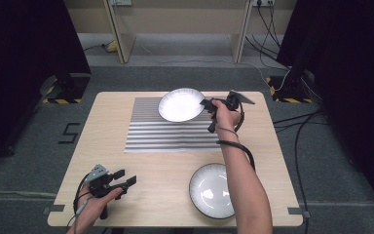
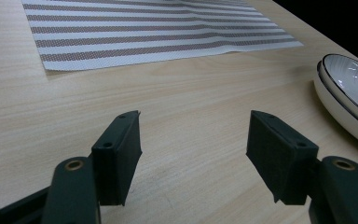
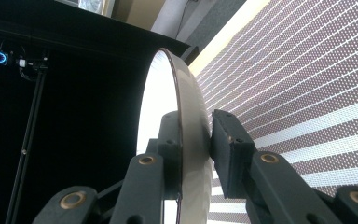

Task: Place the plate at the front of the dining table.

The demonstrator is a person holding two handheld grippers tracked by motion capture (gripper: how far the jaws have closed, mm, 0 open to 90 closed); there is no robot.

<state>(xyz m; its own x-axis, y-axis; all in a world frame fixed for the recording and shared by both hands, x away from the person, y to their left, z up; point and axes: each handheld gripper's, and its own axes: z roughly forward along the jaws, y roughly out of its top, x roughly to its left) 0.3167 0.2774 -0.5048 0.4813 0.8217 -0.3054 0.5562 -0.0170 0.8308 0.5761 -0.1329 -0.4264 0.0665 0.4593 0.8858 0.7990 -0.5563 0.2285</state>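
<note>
So the right hand-held gripper [image 1: 208,104] is clamped on the rim of the white plate [image 1: 181,104], held over the far end of the striped mat [image 1: 168,129]. In its own view the plate sits edge-on, top hidden. Left hand-held gripper [image 1: 125,178] rests wide open, nothing in it, over the counter [image 1: 112,117]. The second plate [image 1: 209,190] is half covered by the forearm.

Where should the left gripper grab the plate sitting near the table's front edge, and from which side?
Probably by the rim. The near plate lies flat with an upturned lip, so one jaw can go over the lip and one under. Come in level from its left, where the open left gripper sits. The right gripper holds the far plate by its rim the same way.
</note>
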